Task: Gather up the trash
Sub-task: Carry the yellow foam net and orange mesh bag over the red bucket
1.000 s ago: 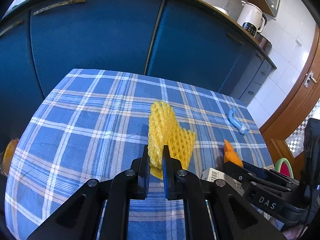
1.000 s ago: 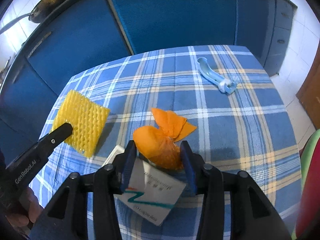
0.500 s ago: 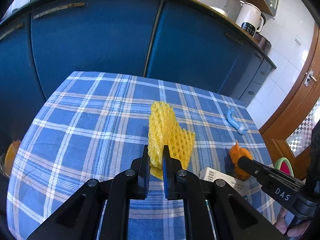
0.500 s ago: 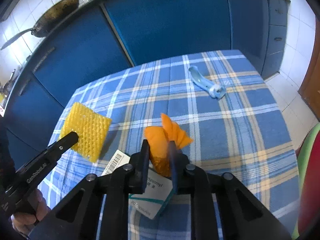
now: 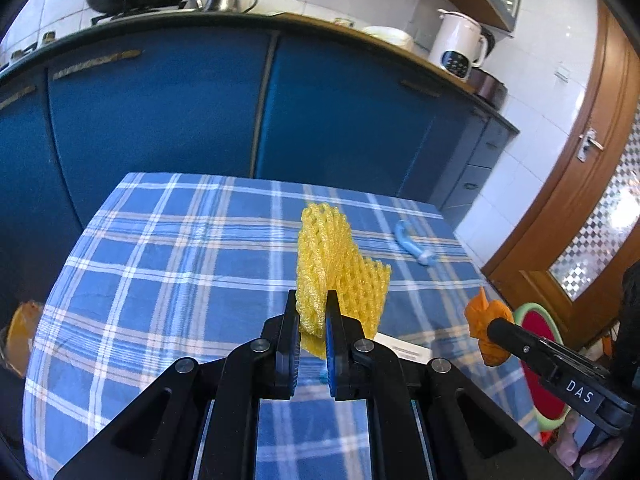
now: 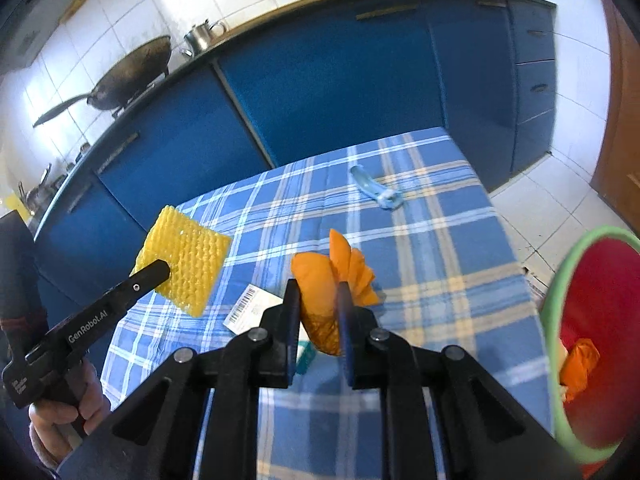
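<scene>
My left gripper (image 5: 312, 308) is shut on a yellow foam fruit net (image 5: 336, 264) and holds it above the blue plaid tablecloth (image 5: 160, 280); the net shows in the right wrist view (image 6: 188, 264) too. My right gripper (image 6: 318, 300) is shut on a crumpled orange wrapper (image 6: 324, 284), lifted off the table; it also shows in the left wrist view (image 5: 486, 328). A white medicine box (image 6: 252, 308) lies flat below it. A light blue plastic piece (image 6: 376, 192) lies at the far right of the table.
A red bin with a green rim (image 6: 588, 344) stands on the floor at the right of the table, with an orange wrapper (image 6: 580, 364) inside. Blue kitchen cabinets (image 5: 168, 112) stand behind the table. A wooden door (image 5: 592, 184) is at the right.
My right gripper closed on the orange wrapper and lifted it off the table. My left gripper raised the yellow net higher; both cameras have risen.
</scene>
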Motion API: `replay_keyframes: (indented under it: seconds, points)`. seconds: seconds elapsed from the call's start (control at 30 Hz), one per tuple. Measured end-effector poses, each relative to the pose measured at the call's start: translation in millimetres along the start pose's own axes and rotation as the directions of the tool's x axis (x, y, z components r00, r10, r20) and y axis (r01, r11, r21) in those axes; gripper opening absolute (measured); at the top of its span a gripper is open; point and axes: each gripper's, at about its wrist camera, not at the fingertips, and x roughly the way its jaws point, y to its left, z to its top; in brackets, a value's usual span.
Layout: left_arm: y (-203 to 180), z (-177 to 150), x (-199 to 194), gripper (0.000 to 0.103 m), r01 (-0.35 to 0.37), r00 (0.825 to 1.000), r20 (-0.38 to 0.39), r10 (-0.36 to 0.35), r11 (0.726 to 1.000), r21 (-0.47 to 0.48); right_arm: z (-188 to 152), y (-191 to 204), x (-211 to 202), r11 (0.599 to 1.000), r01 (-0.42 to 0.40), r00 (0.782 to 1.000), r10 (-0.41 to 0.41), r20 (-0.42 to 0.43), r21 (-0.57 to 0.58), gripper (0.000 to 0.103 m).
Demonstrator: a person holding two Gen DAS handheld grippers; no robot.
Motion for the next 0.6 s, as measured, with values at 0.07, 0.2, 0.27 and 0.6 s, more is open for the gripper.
replay_keyframes:
  seconds: [0.07,0.2,0.27,0.6]
  points:
    - [-8.2,-1.3,-4.6,0.010,0.014,1.000,0.001,-0.014,1.000,0.013,-2.5,-6.3,-10.6,1.000,0.006,1.000,-0.007,0.016,0.015,0.019]
    - [-32.5,-9.4,-12.0,0.010,0.046,0.999,-0.006,-0.046,0.998,0.050,-9.4,-23.2,-37.1,0.998,0.016,0.999,-0.019,0.050,0.058,0.020]
    - [-43.2,-14.9,-13.3,0.010,0.067,0.998,-0.018,-0.066,0.996,0.062,-12.4,-30.9,-47.6,0.997,0.022,0.998,-0.027,0.064,0.075,0.020]
    - [-115.7,-41.6,-10.5,0.010,0.180,0.981,-0.105,-0.164,0.971,0.158,-28.6,-79.8,-99.7,0.985,0.106,0.987,-0.120,0.104,0.137,0.020]
